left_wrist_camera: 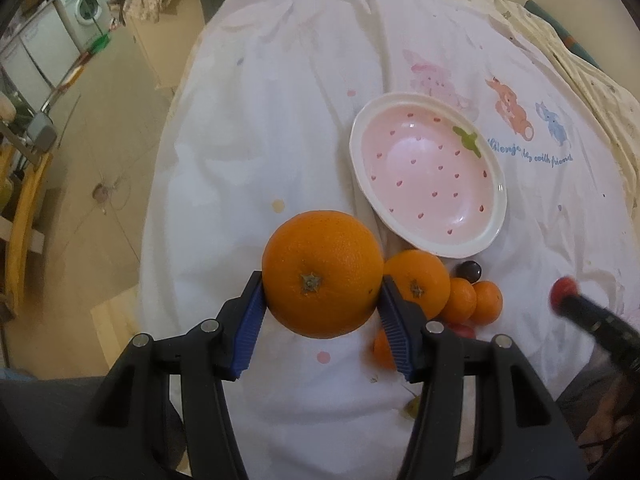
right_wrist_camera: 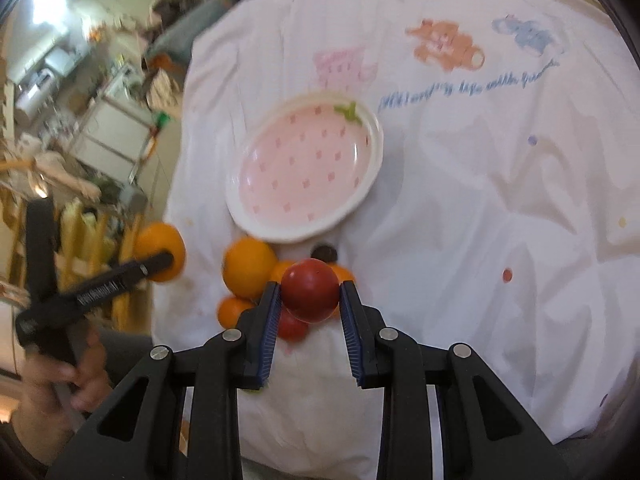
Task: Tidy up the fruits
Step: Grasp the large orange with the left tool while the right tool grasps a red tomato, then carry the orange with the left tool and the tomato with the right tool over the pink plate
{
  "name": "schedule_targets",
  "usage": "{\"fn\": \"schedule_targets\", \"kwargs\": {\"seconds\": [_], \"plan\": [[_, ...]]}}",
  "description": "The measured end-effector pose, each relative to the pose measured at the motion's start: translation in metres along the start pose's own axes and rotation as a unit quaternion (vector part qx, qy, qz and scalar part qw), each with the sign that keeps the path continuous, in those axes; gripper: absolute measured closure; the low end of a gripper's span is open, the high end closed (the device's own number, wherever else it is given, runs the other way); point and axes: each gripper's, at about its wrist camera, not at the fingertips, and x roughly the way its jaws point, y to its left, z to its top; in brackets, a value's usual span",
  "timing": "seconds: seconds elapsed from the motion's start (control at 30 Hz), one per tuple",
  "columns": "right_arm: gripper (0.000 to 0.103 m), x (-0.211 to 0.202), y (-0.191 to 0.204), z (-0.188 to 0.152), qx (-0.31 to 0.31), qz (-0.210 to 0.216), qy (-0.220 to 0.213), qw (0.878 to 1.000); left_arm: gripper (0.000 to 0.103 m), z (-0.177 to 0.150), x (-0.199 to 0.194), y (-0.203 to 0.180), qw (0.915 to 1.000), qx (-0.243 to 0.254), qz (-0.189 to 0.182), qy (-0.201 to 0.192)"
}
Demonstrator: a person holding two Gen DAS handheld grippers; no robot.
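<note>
The strawberry-patterned plate (left_wrist_camera: pixel 428 176), pink inside with a white rim, sits right of centre in the left wrist view and holds nothing; its bowl shows only painted seeds and a green stalk. It rests on a white printed cloth (left_wrist_camera: pixel 280 120) that fills most of the frame.

Just below the plate's lower rim lies the fruit pile: a medium orange (left_wrist_camera: pixel 416 282), 2 small oranges (left_wrist_camera: pixel 476 300) side by side to its right, a dark plum (left_wrist_camera: pixel 469 271) above them near the rim, and another small orange (left_wrist_camera: pixel 383 350) partly hidden behind the blue pad.

At lower centre, the left gripper (left_wrist_camera: pixel 320 308) is clamped on a large orange (left_wrist_camera: pixel 322 274), lifted off the cloth, blue pads pressing both its sides.

In the right wrist view, the right gripper (right_wrist_camera: pixel 310 304) is clamped on a red tomato (right_wrist_camera: pixel 311 290) at lower centre, raised above a second tomato (right_wrist_camera: pixel 292 326) in the pile. A hand (right_wrist_camera: pixel 60 384) shows at lower left.
</note>
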Motion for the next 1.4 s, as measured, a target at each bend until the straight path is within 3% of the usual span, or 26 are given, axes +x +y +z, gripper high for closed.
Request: {"fn": "schedule_targets", "kwargs": {"seconds": [0.27, 0.57, 1.07, 1.4], "plan": [[0.072, -0.018, 0.001, 0.015, 0.014, 0.027, -0.054, 0.998, 0.052, 0.005, -0.013, -0.006, 0.9991, 0.013, 0.004, -0.04], [0.072, -0.026, -0.001, 0.044, 0.005, 0.024, -0.075, 0.997, 0.052, 0.026, -0.024, -0.02, 0.9987, 0.026, -0.008, -0.043], [0.071, -0.001, 0.005, 0.114, -0.005, 0.027, -0.07, 0.997, 0.052, 0.091, -0.005, -0.055, 0.9975, 0.064, -0.005, -0.032], [0.071, 0.049, -0.008, 0.146, -0.002, 0.016, -0.04, 0.999, 0.052, 0.121, 0.042, -0.064, 0.9974, 0.071, 0.003, -0.011]]}}
